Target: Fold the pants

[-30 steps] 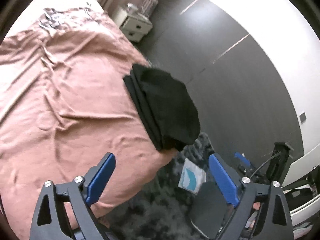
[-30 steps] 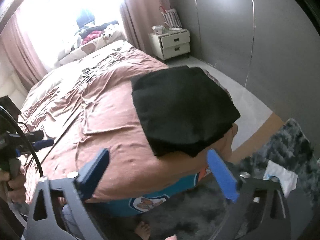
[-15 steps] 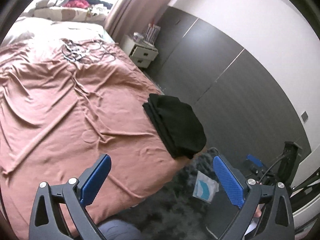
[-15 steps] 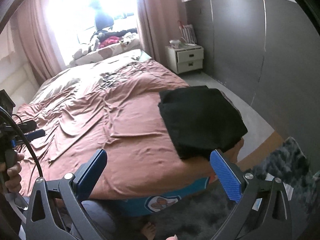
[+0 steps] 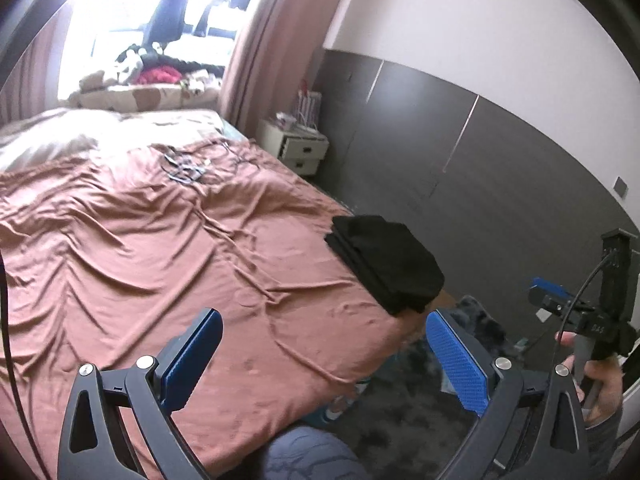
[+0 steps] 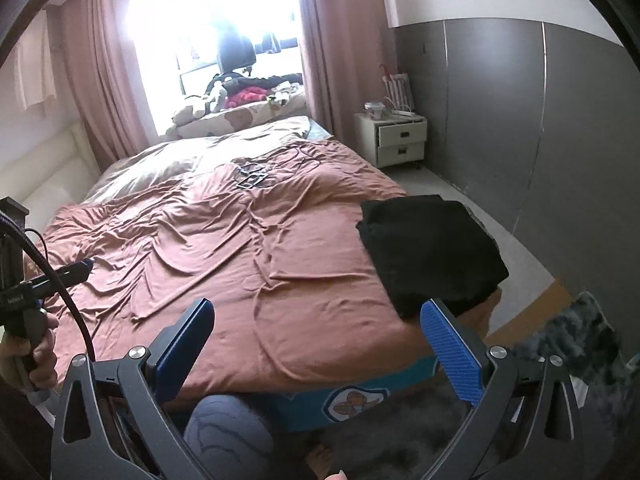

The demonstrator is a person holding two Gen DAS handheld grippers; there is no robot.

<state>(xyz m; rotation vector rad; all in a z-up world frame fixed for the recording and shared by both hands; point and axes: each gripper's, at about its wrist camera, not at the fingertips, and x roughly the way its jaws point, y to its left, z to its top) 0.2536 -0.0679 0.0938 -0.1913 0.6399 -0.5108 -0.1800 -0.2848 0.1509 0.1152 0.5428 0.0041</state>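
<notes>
Black folded pants [image 6: 430, 254] sit as a soft rectangular stack at the corner edge of a wrinkled pink bedspread [image 6: 240, 260]; left gripper [image 5: 326, 356] and right gripper [image 6: 324, 352] hang wide open, empty.

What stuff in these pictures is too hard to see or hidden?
- Things lying far up the bed: too small in both views to name.
- Pile on the window ledge: washed out by glare.
- Underside of the folded black pants: hidden by their own top layers.
- Picture on the blue panel under the pink sheet: partly covered by the sheet's edge.
</notes>
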